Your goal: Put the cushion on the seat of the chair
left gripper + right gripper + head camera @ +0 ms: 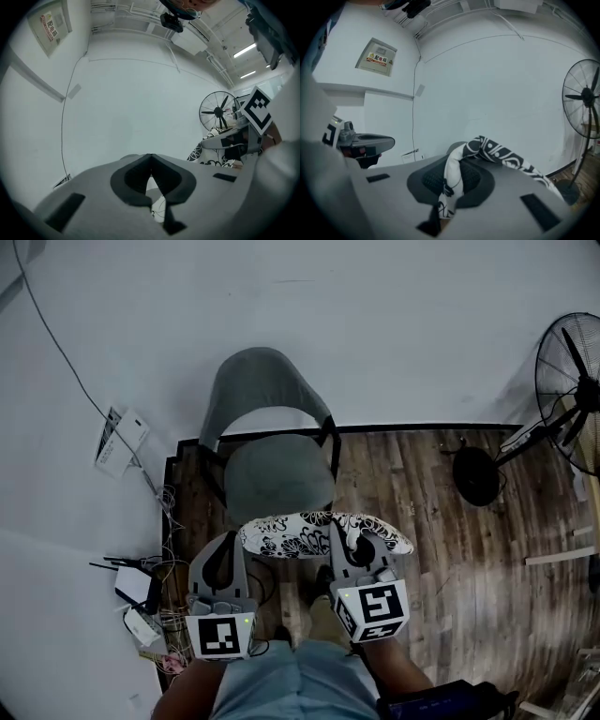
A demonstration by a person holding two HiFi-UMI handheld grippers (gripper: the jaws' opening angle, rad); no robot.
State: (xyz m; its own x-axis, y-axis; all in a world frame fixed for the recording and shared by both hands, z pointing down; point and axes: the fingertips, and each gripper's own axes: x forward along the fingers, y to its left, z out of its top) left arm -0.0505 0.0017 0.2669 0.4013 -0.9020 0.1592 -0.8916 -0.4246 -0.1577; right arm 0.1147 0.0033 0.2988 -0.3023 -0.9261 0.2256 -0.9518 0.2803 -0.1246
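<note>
A grey chair (pixel 270 395) stands against the white wall, its round seat (pixel 279 476) bare. The cushion (pixel 323 532), white with a black floral print, hangs flat just in front of the seat's near edge, between my two grippers. My left gripper (pixel 239 540) is shut on the cushion's left end; in the left gripper view its jaws (pixel 151 157) meet with printed fabric showing in the slit below them. My right gripper (pixel 349 535) is shut on the cushion's right part. In the right gripper view the fabric (pixel 497 152) is pinched between the jaws (pixel 452 161) and drapes off to the right.
A standing fan (pixel 574 390) with a round black base (pixel 475 474) is on the wooden floor to the right. A router with tangled cables (pixel 139 594) and some papers (pixel 120 442) lie left of the chair. The person's legs are at the bottom.
</note>
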